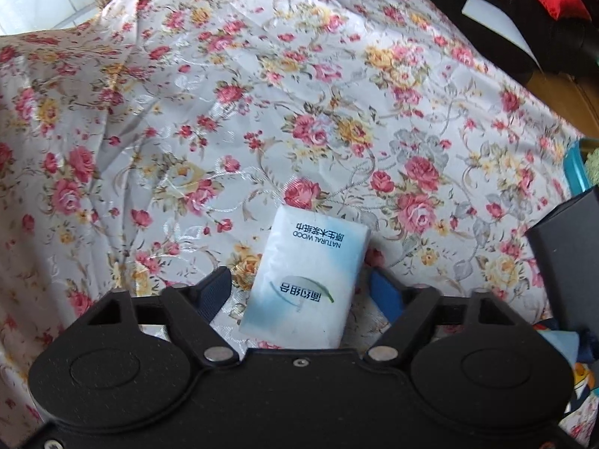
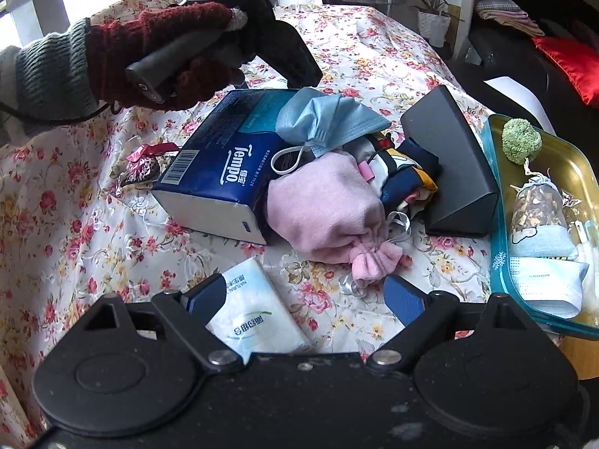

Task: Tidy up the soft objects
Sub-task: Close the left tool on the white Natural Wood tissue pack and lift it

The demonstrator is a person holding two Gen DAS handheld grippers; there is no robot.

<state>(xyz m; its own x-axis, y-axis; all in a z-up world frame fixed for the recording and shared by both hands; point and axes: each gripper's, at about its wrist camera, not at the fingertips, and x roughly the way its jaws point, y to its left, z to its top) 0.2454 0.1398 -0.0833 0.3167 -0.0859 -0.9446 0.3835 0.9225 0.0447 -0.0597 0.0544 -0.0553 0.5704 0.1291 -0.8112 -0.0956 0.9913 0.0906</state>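
A small white tissue pack [image 1: 307, 277] lies on the floral tablecloth [image 1: 224, 112] between the spread fingers of my open left gripper [image 1: 299, 292]. The same pack [image 2: 258, 310] lies between the fingers of my open right gripper [image 2: 307, 299], close to its left finger. Beyond the right gripper lie a pink drawstring pouch [image 2: 329, 213], a blue Tempo tissue box [image 2: 224, 161], a blue face mask [image 2: 325, 119] and a folded patterned cloth [image 2: 404, 176]. A teal tray [image 2: 498, 232] at the right holds a green pompom [image 2: 521, 140], a sachet [image 2: 539, 213] and a folded mask [image 2: 546, 284].
A dark grey triangular case [image 2: 449, 157] stands beside the tray. A red-wrapped candy [image 2: 144, 166] lies left of the Tempo box. A gloved hand holds the left gripper's handle [image 2: 176, 56] above the table. A potted plant [image 2: 434, 18] and red cushion [image 2: 572, 63] sit beyond the table.
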